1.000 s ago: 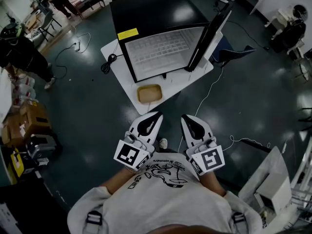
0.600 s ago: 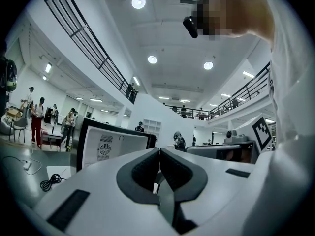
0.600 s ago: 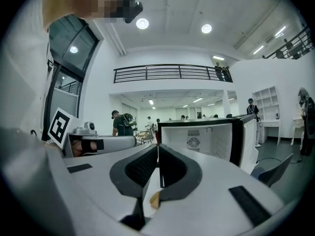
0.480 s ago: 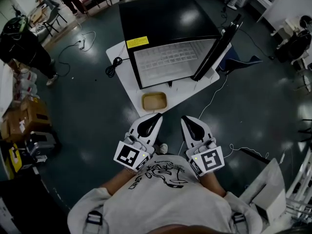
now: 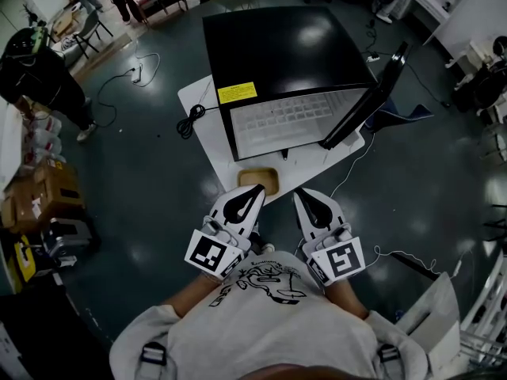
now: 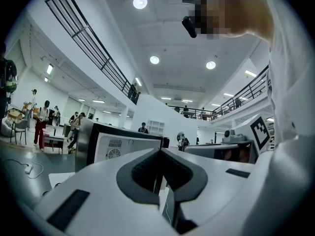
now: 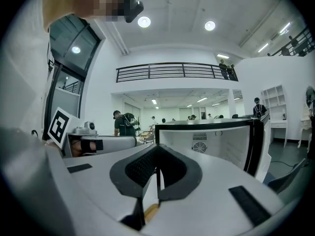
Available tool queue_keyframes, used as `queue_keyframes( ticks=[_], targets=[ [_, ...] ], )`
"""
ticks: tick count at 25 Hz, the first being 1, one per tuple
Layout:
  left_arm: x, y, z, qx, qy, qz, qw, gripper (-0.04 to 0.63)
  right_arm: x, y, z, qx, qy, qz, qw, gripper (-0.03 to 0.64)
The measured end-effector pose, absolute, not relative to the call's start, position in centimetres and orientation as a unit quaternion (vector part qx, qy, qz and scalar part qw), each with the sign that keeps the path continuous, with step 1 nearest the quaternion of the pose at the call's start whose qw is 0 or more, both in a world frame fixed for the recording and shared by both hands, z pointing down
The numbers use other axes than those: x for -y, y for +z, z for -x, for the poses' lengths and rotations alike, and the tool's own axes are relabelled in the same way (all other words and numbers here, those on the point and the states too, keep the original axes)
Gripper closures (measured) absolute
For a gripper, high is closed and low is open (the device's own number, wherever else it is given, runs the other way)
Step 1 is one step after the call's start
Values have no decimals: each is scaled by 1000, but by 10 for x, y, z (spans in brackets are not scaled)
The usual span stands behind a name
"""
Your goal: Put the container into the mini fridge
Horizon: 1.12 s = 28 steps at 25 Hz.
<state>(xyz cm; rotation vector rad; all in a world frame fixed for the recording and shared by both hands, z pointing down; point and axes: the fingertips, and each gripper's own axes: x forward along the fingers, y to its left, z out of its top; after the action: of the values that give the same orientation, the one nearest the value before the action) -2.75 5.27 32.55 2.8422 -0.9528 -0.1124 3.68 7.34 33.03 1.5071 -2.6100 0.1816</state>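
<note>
Container (image 5: 259, 179) is lying on the white bench (image 5: 207, 121), at its near edge, just in front of the mini fridge (image 5: 281, 46) and outside it. The fridge's door (image 5: 371, 101) is standing swung wide to the right, leaving the pale inside exposed. I judge this is so the container can go straight in.

Left gripper (image 5: 252, 192) and right gripper (image 5: 306, 196) are being held side by side close to the person's chest. Both are pointing toward the bench, with their tips near the container's near edge. Jaws on each are pressing together with nothing between them, as both gripper views are showing.

Nothing is gripping the container. I judge the pick-up is not yet begun, and the jaws will need parting first.

A black cable (image 5: 190, 117) is lying on the bench's left part, away from the container.
</note>
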Motion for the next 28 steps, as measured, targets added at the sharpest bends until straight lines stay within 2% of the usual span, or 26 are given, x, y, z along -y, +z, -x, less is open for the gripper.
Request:
queue_keyframes(
  ticks=[13, 28],
  targets=[
    [14, 325, 55, 324, -40, -943, 66, 578, -1, 327, -5, 872, 52, -482, 64, 586],
    [37, 335, 82, 348, -38, -934, 75, 578, 29, 326, 20, 880, 40, -471, 51, 586]
  ],
)
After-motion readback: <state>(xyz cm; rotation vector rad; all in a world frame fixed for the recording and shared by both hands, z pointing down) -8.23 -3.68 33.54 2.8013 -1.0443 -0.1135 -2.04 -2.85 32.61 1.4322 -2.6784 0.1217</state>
